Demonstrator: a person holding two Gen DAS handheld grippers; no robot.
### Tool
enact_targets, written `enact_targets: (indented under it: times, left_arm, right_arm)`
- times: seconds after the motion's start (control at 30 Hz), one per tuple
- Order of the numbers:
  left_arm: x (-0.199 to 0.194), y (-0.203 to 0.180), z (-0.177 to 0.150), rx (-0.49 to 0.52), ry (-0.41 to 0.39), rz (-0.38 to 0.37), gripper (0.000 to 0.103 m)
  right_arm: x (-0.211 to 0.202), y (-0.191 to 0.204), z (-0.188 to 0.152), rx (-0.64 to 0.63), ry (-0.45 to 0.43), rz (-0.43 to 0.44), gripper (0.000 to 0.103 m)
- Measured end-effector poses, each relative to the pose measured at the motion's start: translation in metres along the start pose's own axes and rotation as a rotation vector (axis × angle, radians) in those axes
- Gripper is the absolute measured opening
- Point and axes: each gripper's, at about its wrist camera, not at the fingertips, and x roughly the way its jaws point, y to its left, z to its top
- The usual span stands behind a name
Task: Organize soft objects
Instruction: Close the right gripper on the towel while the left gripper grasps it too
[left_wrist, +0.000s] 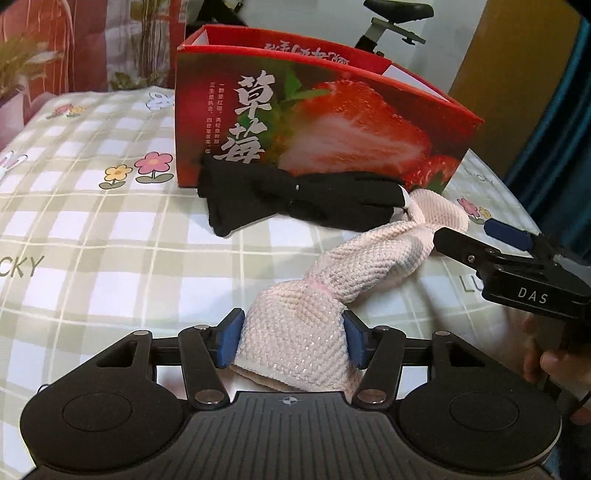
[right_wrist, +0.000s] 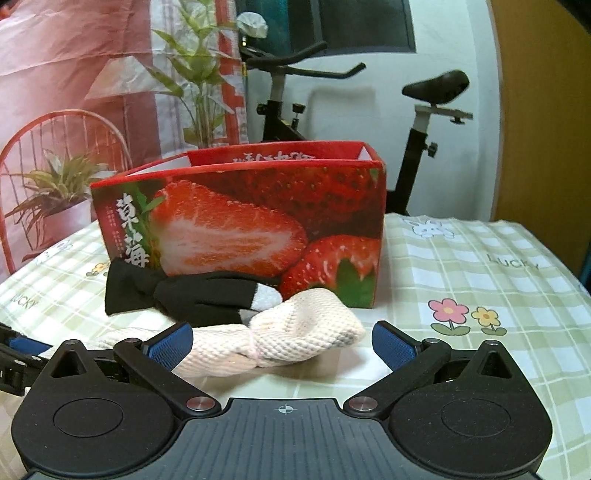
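Note:
A pale pink knitted cloth tied in the middle lies on the checked bedsheet. My left gripper is shut on its near end. My right gripper is open, its blue pads either side of the cloth's other end; it also shows at the right of the left wrist view. A black glove bundle lies just behind the cloth, against a red strawberry box that stands open at the top. The bundle and box also show in the right wrist view.
The bed edge runs along the right. An exercise bike stands behind the box. A red wire chair with plants stands at the left beyond the bed.

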Motion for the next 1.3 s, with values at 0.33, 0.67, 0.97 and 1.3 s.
enact_targets:
  times: [0.33, 0.67, 0.97, 1.3]
  left_arm:
    - [0.014, 0.007, 0.032, 0.098, 0.076, -0.021, 0.06]
    - [0.015, 0.026, 0.042, 0.114, 0.079, 0.037, 0.08]
    - [-0.002, 0.067, 0.039, -0.208, 0.032, -0.046, 0.08]
    - [0.01, 0.059, 0.027, -0.29, -0.046, -0.044, 0.043]
  right_arm:
    - [0.021, -0.015, 0.021, 0.052, 0.038, -0.004, 0.085]
    - [0.03, -0.014, 0.007, 0.057, 0.112, 0.057, 0.036]
    - [0.02, -0.007, 0.001, 0.066, 0.108, 0.077, 0.031]
    - [0.017, -0.006, -0.003, 0.058, 0.092, 0.07, 0.031]
